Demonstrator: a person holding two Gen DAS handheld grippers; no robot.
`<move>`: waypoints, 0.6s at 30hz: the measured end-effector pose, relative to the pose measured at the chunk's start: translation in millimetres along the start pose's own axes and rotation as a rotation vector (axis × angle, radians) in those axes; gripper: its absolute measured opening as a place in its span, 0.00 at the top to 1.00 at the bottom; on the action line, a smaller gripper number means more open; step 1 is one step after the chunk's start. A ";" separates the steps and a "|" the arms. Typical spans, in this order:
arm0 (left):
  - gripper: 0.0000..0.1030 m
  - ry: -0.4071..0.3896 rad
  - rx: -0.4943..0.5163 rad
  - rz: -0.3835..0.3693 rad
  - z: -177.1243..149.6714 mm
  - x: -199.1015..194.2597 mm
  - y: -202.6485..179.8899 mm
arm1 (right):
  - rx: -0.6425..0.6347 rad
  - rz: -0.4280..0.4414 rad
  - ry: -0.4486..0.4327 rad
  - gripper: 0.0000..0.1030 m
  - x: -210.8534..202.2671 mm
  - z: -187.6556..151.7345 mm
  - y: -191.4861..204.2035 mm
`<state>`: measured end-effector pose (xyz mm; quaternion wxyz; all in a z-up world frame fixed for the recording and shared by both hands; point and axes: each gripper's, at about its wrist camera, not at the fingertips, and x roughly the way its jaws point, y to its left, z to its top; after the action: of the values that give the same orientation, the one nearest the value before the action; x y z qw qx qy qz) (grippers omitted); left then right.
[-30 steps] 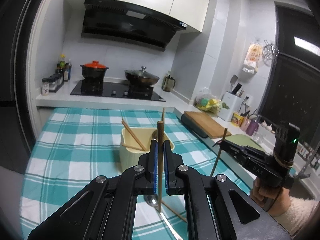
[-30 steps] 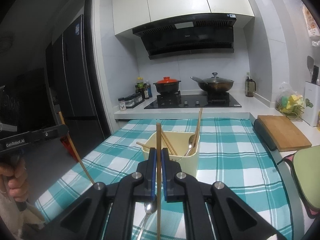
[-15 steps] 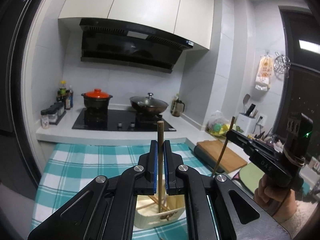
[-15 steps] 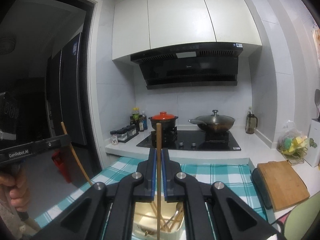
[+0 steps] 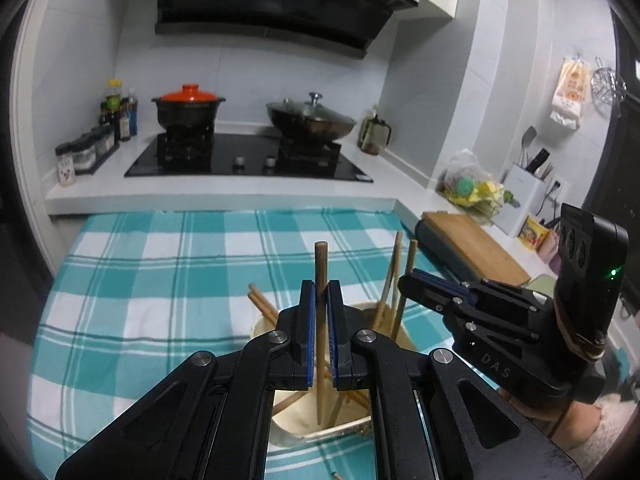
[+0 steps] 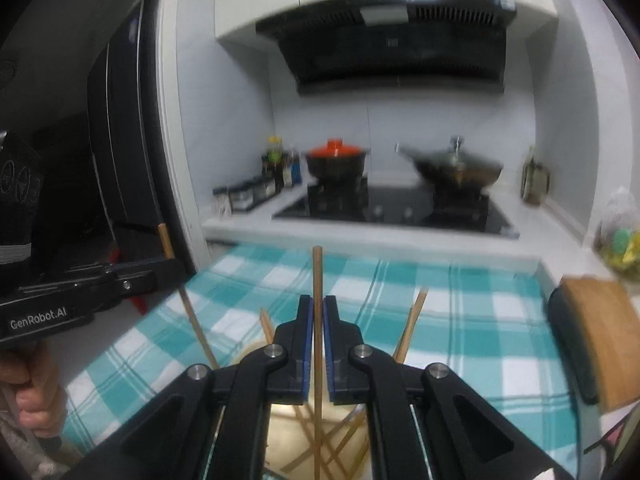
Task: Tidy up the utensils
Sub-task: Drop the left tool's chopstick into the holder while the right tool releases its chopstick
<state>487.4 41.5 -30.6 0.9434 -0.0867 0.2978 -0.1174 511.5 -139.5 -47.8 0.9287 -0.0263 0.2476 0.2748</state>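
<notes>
Left gripper [image 5: 320, 300]: jaws clamped on a dark brown wooden chopstick [image 5: 320, 264], held upright. Its top pokes above the blue pads [image 5: 310, 320]; its lower end hangs inside the cream plastic utensil holder [image 5: 320, 428] directly below and in front of the jaws. Gripper pitched downward, looking into the holder's opening.

Right gripper [image 6: 318, 320]: jaws pinched tight on a light wooden chopstick [image 6: 317, 276], also upright. Shaft runs down between the fingers [image 6: 340, 336] into the same cream holder [image 6: 280, 440] beneath it. Slight downward pitch. View is a bit blurred.

Cross-views: right gripper [image 5: 404, 286] shows right of the left one, its chopstick [image 5: 408, 276] leaning into the holder next to other loose chopsticks [image 5: 388, 280]. Left gripper [image 6: 168, 268] shows at the left edge of the right view, with the person's hand [image 6: 34, 396] on its handle and its chopstick [image 6: 192, 316] angled down toward the holder's rim.

Holder sits on a teal-and-white checked tablecloth [image 5: 160, 280], just under both grippers. More chopsticks lie crossed inside it. Ahead: black hob [image 5: 248, 156] carrying an orange-lidded dark pot [image 5: 188, 106] and a glass-lidded wok [image 5: 310, 118]. Wooden cutting board [image 5: 472, 248] off to the right.
</notes>
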 end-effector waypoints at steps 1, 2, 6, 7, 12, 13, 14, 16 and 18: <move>0.96 0.024 -0.004 0.002 -4.4 8.9 1.0 | 0.004 0.001 0.033 0.95 7.8 -6.1 -0.8; 0.96 0.052 -0.007 0.005 -7.6 18.3 1.6 | 0.010 0.007 0.061 0.95 15.0 -10.9 -2.0; 0.71 0.115 -0.005 0.036 -10.5 37.8 3.1 | 0.084 0.019 0.205 0.93 45.9 -27.3 -11.2; 0.57 0.117 -0.002 0.045 -8.3 35.4 2.8 | 0.103 0.017 0.222 0.93 48.4 -27.9 -13.8; 0.32 0.023 0.008 0.073 7.1 -29.1 1.9 | 0.113 0.001 0.150 0.90 8.5 -2.2 -7.8; 0.28 0.007 0.012 0.080 7.2 -42.9 1.1 | 0.102 -0.005 0.123 0.81 -7.4 5.1 -3.9; 0.23 -0.006 0.022 0.088 3.8 -61.3 -0.8 | 0.091 -0.014 0.100 0.65 -19.8 8.9 -1.1; 0.15 -0.009 0.047 0.090 -7.9 -88.8 -3.1 | 0.064 -0.036 0.044 0.49 -53.4 15.6 7.7; 0.11 0.005 0.075 0.094 -31.3 -111.3 -4.4 | 0.039 -0.038 0.011 0.49 -86.2 12.4 16.6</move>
<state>380.0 64.7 5.4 0.9497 -0.0370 0.2995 -0.0841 445.7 -166.0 5.4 0.9327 -0.0147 0.2576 0.2519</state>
